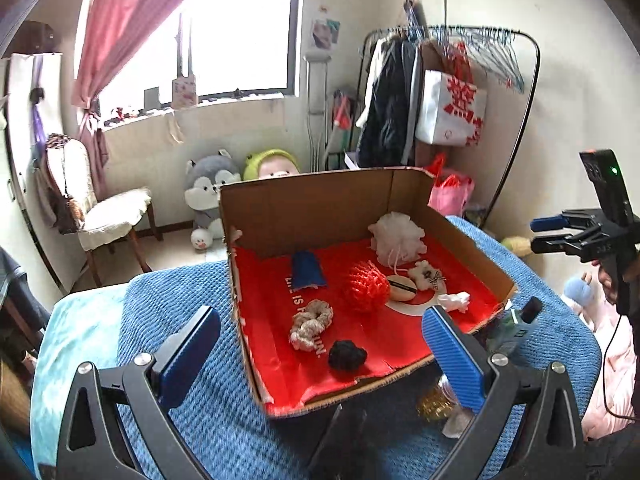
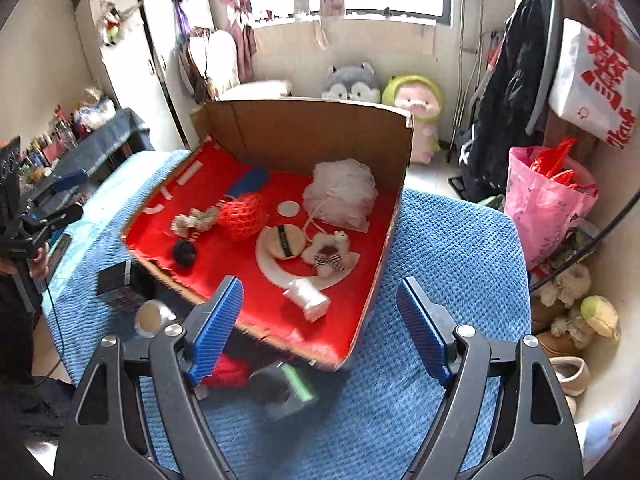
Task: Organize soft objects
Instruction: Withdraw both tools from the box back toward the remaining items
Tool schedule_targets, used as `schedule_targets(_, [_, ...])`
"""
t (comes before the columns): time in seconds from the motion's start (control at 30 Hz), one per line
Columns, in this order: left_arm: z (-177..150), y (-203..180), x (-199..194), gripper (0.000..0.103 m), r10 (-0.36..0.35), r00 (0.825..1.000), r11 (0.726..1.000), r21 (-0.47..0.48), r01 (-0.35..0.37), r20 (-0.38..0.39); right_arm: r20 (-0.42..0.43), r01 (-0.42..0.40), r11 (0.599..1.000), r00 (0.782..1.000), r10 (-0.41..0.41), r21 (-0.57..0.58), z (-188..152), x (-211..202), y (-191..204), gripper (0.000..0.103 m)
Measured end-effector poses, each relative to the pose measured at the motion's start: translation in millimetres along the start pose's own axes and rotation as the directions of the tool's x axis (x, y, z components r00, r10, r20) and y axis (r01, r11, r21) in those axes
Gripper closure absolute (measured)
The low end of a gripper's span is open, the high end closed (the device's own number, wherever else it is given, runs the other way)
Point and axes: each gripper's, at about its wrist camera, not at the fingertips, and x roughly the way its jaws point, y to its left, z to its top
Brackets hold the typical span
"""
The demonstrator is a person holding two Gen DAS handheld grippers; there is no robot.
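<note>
Left wrist view: I hold the left claw [image 1: 320, 356] released and empty, above the near rim of the cardboard box [image 1: 328, 204]. The box rests on the blue blanket [image 1: 188, 360]. It contains the soft objects: white mesh pouf [image 1: 396, 238] at 1 o'clock, red knit ball [image 1: 366, 286] at centre, cream scrunchie [image 1: 310, 322] at 8 o'clock, black scrunchie [image 1: 347, 355] at 6 o'clock. I judge the high walls are there to keep the items together.

Right wrist view: the right claw [image 2: 320, 328] is also released, with nothing between the pads. The white pouch [image 2: 307, 294] lies at 6 o'clock in the box, near the small teddy [image 2: 328, 250]. A green bottle [image 2: 294, 384] lies outside, on the blanket beneath the box edge.
</note>
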Motion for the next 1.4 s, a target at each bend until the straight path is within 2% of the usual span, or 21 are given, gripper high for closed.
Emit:
schedule_targets(0.33, [-57, -20, -57, 0.0, 0.009, 0.992, 0.996, -0.087, 0.002, 0.123, 0.16, -0.009, 0.999, 0.987, 0.003, 0.035, -67, -54, 38, 0.02])
schedule_targets(0.53, [-85, -39, -80, 0.0, 0.064, 0.979, 0.994, -0.102, -0.045, 0.195, 0.223, 0.03, 0.999, 0.974, -0.036, 0.029, -113, -63, 69, 0.017])
schedule_targets(0.67, [-102, -57, -89, 0.0, 0.083, 0.972, 0.993, -0.096, -0.064, 0.221, 0.261, 0.088, 0.995, 0.961, -0.095, 0.038, -137, -62, 84, 0.015])
schedule_targets(0.9, [-124, -79, -88, 0.0, 0.109, 0.97, 0.99, -0.112, -0.086, 0.217, 0.303, 0.1, 0.989, 0.944, -0.13, 0.11, -165, -52, 101, 0.015])
schedule_targets(1.03, [-136, -90, -77, 0.0, 0.101, 0.976, 0.991, -0.107, -0.082, 0.192, 0.313, 0.135, 0.985, 0.936, -0.162, 0.105, -178, -44, 115, 0.015])
schedule_targets(1.27, [-150, -102, -63, 0.0, 0.111, 0.979, 0.989, -0.115, -0.092, 0.17, 0.319, 0.166, 0.979, 0.927, -0.195, 0.117, -194, -32, 128, 0.015])
schedule_targets(1.4, [-157, -110, -55, 0.0, 0.128, 0.979, 0.988, -0.104, -0.112, 0.159, 0.304, 0.159, 0.977, 0.933, -0.195, 0.138, -200, -23, 129, 0.015])
